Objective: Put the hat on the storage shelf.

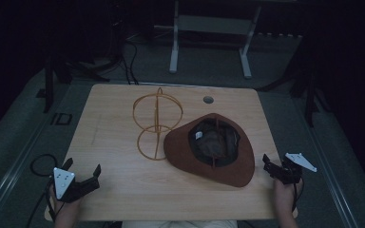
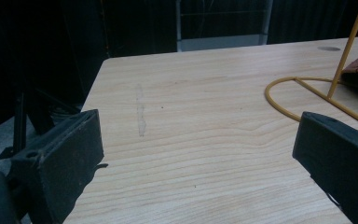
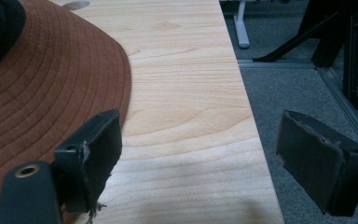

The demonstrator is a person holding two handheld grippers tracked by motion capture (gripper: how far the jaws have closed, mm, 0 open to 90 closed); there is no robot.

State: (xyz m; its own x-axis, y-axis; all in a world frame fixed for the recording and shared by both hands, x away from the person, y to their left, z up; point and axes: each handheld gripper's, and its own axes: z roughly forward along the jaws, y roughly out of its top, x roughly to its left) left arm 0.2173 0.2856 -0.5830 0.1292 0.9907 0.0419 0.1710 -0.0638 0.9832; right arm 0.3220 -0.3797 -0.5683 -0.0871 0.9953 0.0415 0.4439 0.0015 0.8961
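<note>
A pale wooden table (image 1: 119, 156) fills the frame's centre. On it, right of centre, lies an upturned brown hat (image 1: 185, 152). A yellow wire stand (image 1: 157, 121) sits just left of it.

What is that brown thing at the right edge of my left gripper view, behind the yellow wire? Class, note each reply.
Observer: A wide-brimmed brown hat, lying upside down with its dark lining facing up.
Operator: And the yellow wire?
Observer: It is a wire stand: two crossed hoops form a ball shape above the ring base you see.
Operator: Where is the right gripper?
Observer: The right gripper sits at the table edge beside the hat's brim, jaws open, holding nothing.
</note>
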